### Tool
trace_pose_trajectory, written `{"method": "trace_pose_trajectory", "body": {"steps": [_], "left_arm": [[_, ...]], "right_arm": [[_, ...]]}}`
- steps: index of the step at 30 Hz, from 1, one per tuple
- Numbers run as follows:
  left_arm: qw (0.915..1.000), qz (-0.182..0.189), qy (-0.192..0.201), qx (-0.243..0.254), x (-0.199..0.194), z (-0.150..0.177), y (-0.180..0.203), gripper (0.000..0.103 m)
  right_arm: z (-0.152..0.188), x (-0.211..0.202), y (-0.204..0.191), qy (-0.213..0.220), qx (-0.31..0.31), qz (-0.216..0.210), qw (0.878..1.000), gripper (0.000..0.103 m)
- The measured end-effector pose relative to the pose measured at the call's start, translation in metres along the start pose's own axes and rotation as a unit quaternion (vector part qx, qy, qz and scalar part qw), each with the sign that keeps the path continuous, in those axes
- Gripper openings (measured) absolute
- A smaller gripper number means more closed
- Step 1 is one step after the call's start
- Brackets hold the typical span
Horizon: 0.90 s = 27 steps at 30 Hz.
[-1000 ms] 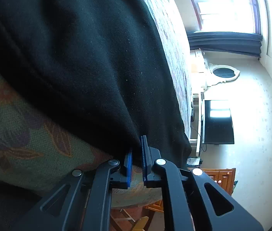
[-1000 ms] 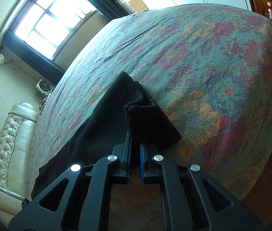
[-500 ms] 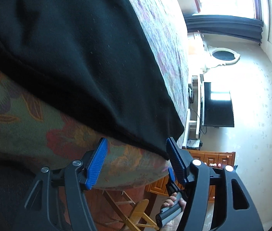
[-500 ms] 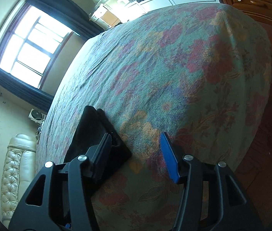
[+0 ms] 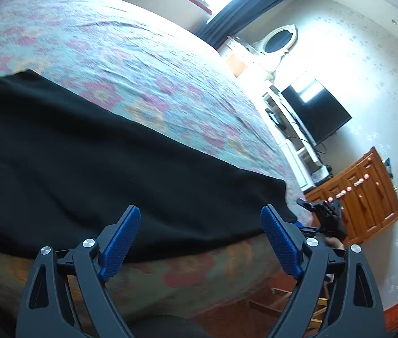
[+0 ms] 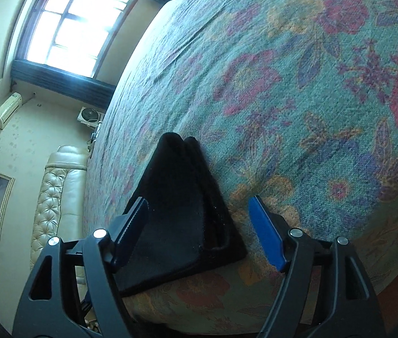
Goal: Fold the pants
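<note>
Right, both claws have just let go. Left claw [image 5: 200, 242] has its jaws standing wide apart after just opening, nothing pinched; the black pants [image 5: 91, 169] lie flat on the bed [image 5: 120, 56], with the near hem running just beyond the blue pads [image 5: 121, 242]. Right claw [image 6: 199, 233] same story: jaws have just been opening, now spread, and the folded end of the pants [image 6: 182, 214] sits between them on the bedspread without either pad pressing it, as far as I can tell. Two stacked layers show at that end, edges roughly aligned, one ridge running down the middle. My read: a fold has been laid down and released, so this step looks done; whether another fold is needed I can't judge from here, since the garment's full length isn't in either view. Versus a second ago: both claws were clamped shut on black fabric at the bed's near edge, the left on a hem corner, the right on the bunched end. Half a second ago they were already parting, cloth slipping free. Left view has also swung round a lot: earlier the bed ran up the frame with the window at top right, now the bed lies level across the picture and the TV [image 5: 315, 112] and wooden dresser [image 5: 368, 197] sit off to the right. The other claw [image 5: 327, 217] shows beyond the bed's corner.
</note>
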<state>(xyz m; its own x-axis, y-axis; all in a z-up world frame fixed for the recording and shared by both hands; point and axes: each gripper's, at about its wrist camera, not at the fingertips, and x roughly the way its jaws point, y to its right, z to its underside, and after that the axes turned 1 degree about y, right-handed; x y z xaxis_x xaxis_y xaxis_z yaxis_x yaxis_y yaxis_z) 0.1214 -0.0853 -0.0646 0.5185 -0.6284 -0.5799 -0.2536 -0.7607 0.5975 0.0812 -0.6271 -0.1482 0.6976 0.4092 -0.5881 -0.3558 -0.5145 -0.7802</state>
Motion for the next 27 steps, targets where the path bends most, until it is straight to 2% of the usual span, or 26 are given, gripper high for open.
{"method": "trace_pose_trajectory", "body": {"steps": [2, 6, 7, 12, 14, 16, 17, 19, 22, 27], "left_arm": [[0.9996, -0.026, 0.011, -0.004, -0.012, -0.007, -0.021, 0.086], [0.9966, -0.076, 0.028, -0.008, -0.034, -0.019, -0.06, 0.086], [0.9958, -0.085, 0.033, -0.011, -0.044, -0.019, -0.078, 0.086], [0.9921, -0.112, 0.045, -0.033, -0.067, -0.031, -0.118, 0.086], [0.9917, -0.114, 0.044, -0.038, -0.071, -0.034, -0.128, 0.086], [0.9915, -0.117, 0.043, -0.039, -0.076, -0.034, -0.136, 0.086], [0.9914, -0.117, 0.041, -0.041, -0.076, -0.034, -0.139, 0.086], [0.9918, -0.114, 0.033, -0.047, -0.076, -0.034, -0.143, 0.086], [0.9922, -0.107, 0.023, -0.06, -0.08, -0.031, -0.154, 0.086], [0.9923, -0.108, 0.017, -0.058, -0.089, -0.028, -0.163, 0.086]], "right_arm": [[0.004, 0.007, 0.001, -0.023, -0.009, -0.01, 1.0, 0.079], [0.007, 0.011, -0.003, -0.041, -0.011, -0.026, 0.999, 0.082], [0.006, 0.011, -0.004, -0.046, -0.014, -0.026, 0.998, 0.082], [0.003, 0.01, 0.007, -0.062, 0.009, -0.061, 0.996, 0.082], [0.003, 0.008, 0.007, -0.063, 0.01, -0.054, 0.997, 0.078], [0.004, 0.009, 0.002, -0.066, -0.009, -0.021, 0.998, 0.06], [0.005, 0.01, -0.001, -0.069, -0.017, -0.005, 0.997, 0.056], [0.007, 0.014, -0.006, -0.072, -0.03, 0.023, 0.997, 0.037], [0.01, 0.011, -0.009, -0.069, -0.036, 0.039, 0.996, 0.027], [0.017, -0.001, -0.035, -0.039, -0.074, 0.07, 0.994, 0.022]]}}
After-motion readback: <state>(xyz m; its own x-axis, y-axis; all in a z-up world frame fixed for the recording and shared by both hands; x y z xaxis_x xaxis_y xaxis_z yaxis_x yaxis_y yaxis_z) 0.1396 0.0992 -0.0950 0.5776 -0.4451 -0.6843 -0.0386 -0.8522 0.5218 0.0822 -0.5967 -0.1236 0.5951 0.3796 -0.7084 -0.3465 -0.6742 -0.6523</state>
